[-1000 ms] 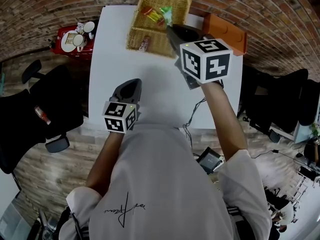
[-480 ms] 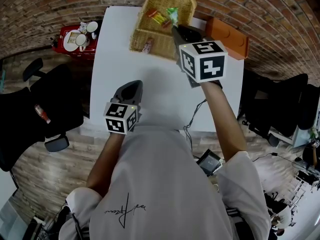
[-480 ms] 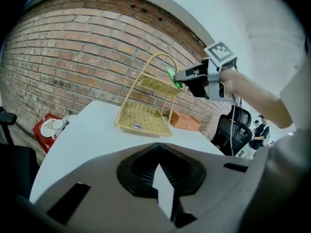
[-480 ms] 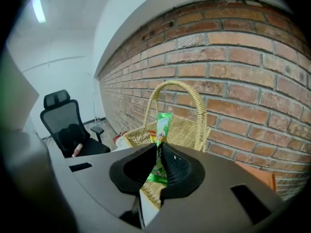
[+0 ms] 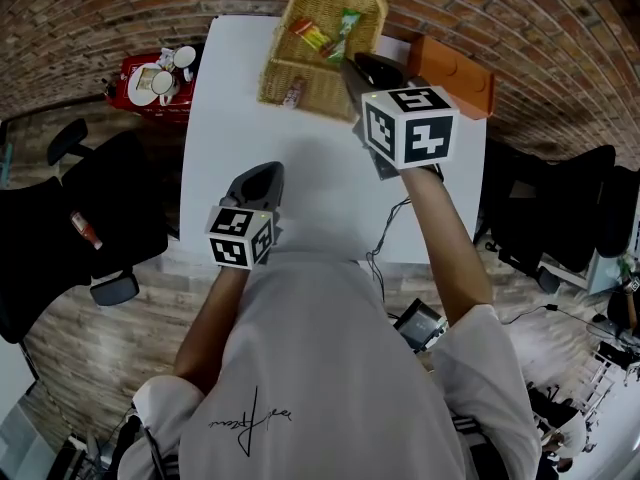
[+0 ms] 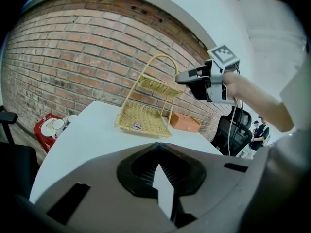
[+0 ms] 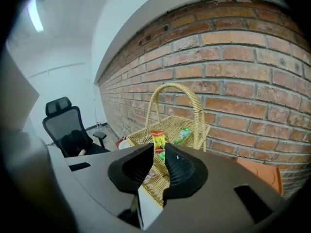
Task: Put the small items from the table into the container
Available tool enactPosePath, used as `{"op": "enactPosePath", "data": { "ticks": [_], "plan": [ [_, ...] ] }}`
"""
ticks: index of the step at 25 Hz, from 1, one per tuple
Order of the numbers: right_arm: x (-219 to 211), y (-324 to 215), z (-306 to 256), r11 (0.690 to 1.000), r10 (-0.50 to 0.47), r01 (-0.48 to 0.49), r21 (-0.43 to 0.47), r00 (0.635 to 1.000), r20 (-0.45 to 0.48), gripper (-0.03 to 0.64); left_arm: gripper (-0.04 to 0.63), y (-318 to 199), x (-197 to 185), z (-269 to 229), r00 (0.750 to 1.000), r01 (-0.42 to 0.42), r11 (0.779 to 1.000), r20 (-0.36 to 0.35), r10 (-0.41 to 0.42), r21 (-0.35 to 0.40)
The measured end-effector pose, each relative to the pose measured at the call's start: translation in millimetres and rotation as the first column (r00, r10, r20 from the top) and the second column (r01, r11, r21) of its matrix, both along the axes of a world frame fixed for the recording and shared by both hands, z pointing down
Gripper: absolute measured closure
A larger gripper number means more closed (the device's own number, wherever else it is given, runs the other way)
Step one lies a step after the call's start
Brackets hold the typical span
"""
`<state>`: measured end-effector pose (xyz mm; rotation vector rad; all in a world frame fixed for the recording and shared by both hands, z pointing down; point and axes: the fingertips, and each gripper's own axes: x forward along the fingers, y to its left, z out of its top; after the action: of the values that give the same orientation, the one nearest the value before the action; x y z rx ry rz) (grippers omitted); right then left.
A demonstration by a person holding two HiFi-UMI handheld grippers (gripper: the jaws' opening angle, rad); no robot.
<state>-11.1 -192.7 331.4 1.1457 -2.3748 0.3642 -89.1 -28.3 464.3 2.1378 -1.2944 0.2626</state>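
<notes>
Where the brick wall [image 5: 120, 8] ran along the far side, a wood floor [image 5: 90, 348] spread out & a white table [image 5: 230, 118] stood end-on to it, mostly bare. A black chair [image 5: 90, 208] sat off the table's L side, a second chair [image 5: 560, 198] off the R.

At the table's far end stood a 2-tier wicker basket [image 5: 300, 78] w/ a tall hoop handle. An orange box [image 5: 455, 68] lay just beside it on the R, near the wall. A red tray [image 5: 150, 78] w/ cups sat beyond the table's L edge. A cable [image 5: 385, 233] hung over the near edge.

R gripper [image 7: 158, 164] was held up in front of the basket, hiding part of it in the head view. Its jaws were opening, w/ nothing btwn the pads.

The top tier held an orange packet [image 5: 310, 34] & a green packet [image 5: 346, 30], side by side. A small wrapped item [image 5: 292, 92] lay on the bottom tier.

L gripper [image 6: 158, 166] hovered over the table's near end, well apart from the basket, jaws together & empty.
</notes>
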Motion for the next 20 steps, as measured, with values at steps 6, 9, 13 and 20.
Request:
{"op": "enactPosePath", "data": {
  "ticks": [6, 9, 13, 20],
  "plan": [
    [3.7, 13.5, 2.9, 1.0, -0.007, 0.007, 0.014, 1.0, 0.006, 0.562, 0.586, -0.4, 2.5, -9.7, 1.0, 0.001, 1.0, -0.012, -0.001, 0.014],
    [2.7, 21.8, 3.5, 0.999, -0.032, 0.033, 0.027, 0.999, -0.009, 0.584, 0.586, -0.7, 2.1, -17.5, 0.999, 0.015, 1.0, -0.03, -0.015, 0.017],
    [2.5, 32.4, 3.8, 0.998, -0.056, 0.056, 0.019, 0.998, 0.003, 0.594, 0.584, -3.3, 0.7, -29.4, 0.999, 0.033, 0.999, -0.04, -0.031, 0.04],
    [0.7, 54.1, 7.2, 0.994, -0.108, 0.108, 0.027, 0.994, -0.01, 0.595, 0.585, -9.5, -6.5, -37.0, 0.997, 0.065, 0.996, -0.041, -0.063, 0.06]
  ]
}}
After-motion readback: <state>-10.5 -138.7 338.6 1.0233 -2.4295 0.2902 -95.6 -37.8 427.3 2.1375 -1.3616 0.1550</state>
